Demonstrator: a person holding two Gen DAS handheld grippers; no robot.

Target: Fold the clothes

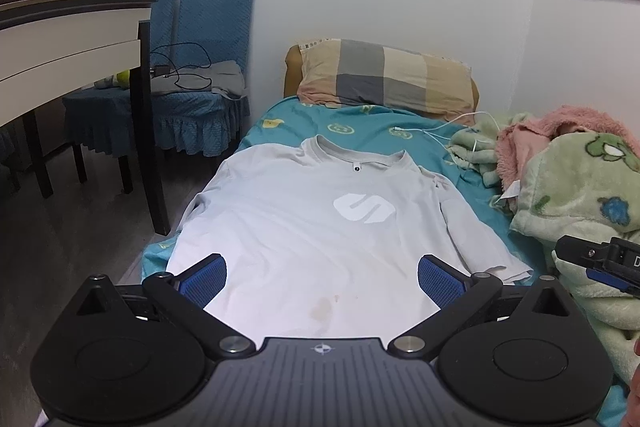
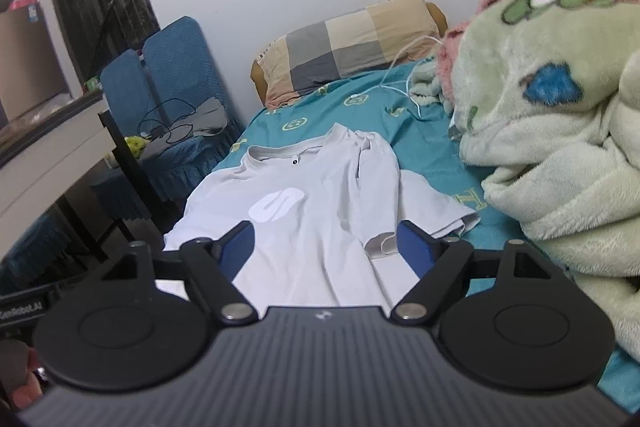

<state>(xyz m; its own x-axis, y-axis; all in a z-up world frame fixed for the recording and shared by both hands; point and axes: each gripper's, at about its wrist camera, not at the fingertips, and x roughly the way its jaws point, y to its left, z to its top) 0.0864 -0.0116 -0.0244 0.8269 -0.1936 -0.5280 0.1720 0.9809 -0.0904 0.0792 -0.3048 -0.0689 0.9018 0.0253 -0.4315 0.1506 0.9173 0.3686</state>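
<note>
Lying flat on the teal sheet point(image 1: 360, 127), the white T-shirt point(image 1: 312, 223) sits beneath both spread, empty claws: left claw point(image 1: 322, 281), right claw point(image 2: 326, 247).

The T-shirt point(image 1: 304, 227) is thin matt cloth, softly creased, with a smooth printed logo point(image 1: 364, 207). The bed sheet point(image 1: 360, 129) is smooth printed cloth; the pillow point(image 1: 384, 77) wears a checked woven cover. The blanket point(image 2: 560, 131) on the right is fluffy fleece. The left tool point(image 1: 322, 281) is matt black plastic with ribbed blue pads point(image 1: 204, 281) and shiny metal pivots. The chair covers point(image 1: 212, 23) are textured quilted cloth.
</note>
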